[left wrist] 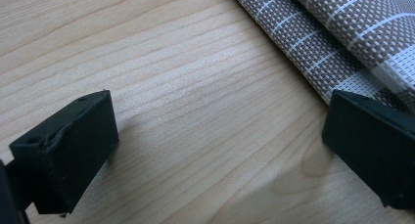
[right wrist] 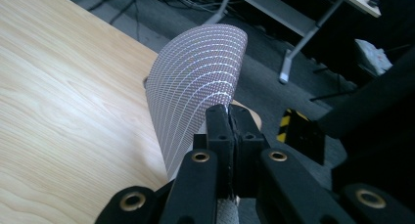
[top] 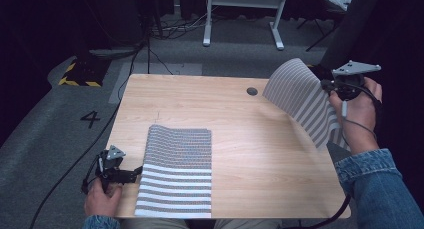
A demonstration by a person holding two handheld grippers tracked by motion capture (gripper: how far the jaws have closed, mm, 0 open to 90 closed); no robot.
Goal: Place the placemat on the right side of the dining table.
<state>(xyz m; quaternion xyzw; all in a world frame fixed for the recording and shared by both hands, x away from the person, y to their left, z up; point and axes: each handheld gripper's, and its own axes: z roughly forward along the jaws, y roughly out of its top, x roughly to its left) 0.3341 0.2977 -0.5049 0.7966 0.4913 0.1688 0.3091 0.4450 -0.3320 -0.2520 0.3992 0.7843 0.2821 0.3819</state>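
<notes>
Right hand-held gripper (top: 325, 85) is up at the far right edge of the bench (top: 240, 134), held in the person's right hand (top: 361, 111), grey three-cornered plate on top. In the right gripper view its jaws are pressed fully together on the edge of a striped woven mat (right wrist: 198, 87), pinching it. That lifted mat (top: 305, 99) curves up and away from the jaws, grey with thin white stripes, raised off the bench over the right side, its lower end hanging near the right edge.

Left hand-held gripper (top: 134, 175) sits low at the near left of the bench, in the left hand (top: 102, 199), cable trailing off to the floor. In the left gripper view its jaws are spread wide apart with bare wood between them, holding nothing; the right-side jaw is just beside the edge of a second striped mat (left wrist: 342, 38), possibly touching, hard to tell.

The flat mat (top: 175, 174) lies on the near-centre of the bench, long side running front to back, near end at the bench's front edge, far end slightly lifted or rippled. Brown-grey weave with white bands.

Small round hole (top: 252, 91) in the bench top toward the far side, near the lifted mat. Denim sleeve (top: 380, 184) on the right forearm. Beyond the bench: grey floor, white desk frame (top: 245, 14), a yellow-black striped base (top: 80, 71), and a painted "4" (top: 90, 119) on the floor at left.
</notes>
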